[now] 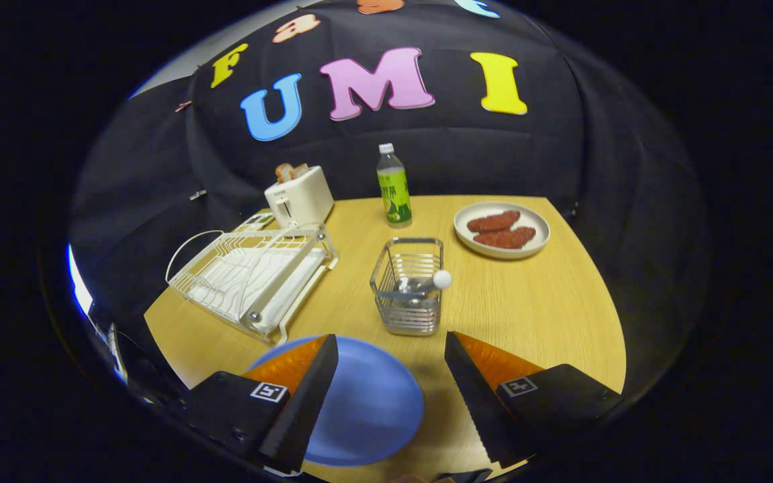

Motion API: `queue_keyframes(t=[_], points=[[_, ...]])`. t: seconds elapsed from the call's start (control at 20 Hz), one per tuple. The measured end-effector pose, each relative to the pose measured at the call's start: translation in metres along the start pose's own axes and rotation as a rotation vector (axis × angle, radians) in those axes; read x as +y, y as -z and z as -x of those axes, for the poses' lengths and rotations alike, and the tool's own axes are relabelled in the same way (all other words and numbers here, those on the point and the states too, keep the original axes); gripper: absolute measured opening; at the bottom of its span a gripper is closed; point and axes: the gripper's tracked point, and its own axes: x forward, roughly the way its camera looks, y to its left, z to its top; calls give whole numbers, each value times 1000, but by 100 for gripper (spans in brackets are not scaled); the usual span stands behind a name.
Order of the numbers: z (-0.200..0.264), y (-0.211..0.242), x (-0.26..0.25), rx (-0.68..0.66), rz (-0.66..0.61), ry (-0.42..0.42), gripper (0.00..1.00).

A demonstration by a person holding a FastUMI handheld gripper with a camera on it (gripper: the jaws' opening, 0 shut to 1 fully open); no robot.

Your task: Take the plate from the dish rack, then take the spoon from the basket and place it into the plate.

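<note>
A blue plate lies flat on the wooden table, partly under my left finger and reaching into the gap between the fingers. My gripper is open, with nothing held. Just ahead of the fingers stands a wire basket. In it leans a metal spoon whose white ball-ended handle sticks out over the right rim. The white dish rack stands empty to the left of the basket.
A white toaster with bread in it stands behind the rack. A green-labelled bottle is beyond the basket. To the far right sits a white plate with reddish-brown food. The table's right side is bare wood.
</note>
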Motion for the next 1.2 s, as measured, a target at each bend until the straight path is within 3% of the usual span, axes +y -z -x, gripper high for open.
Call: queue_keyframes(t=[0.25,0.85,0.9,1.05,1.2], points=[[0,-34,-10,-140,99,-17,98],[-65,-34,-17,-174,137,-71,97],[-70,-31,-19,-167,145,-70,95],[-77,-23,-18,-146,163,-79,64],[-81,-24,-16,-154,175,-75,62]])
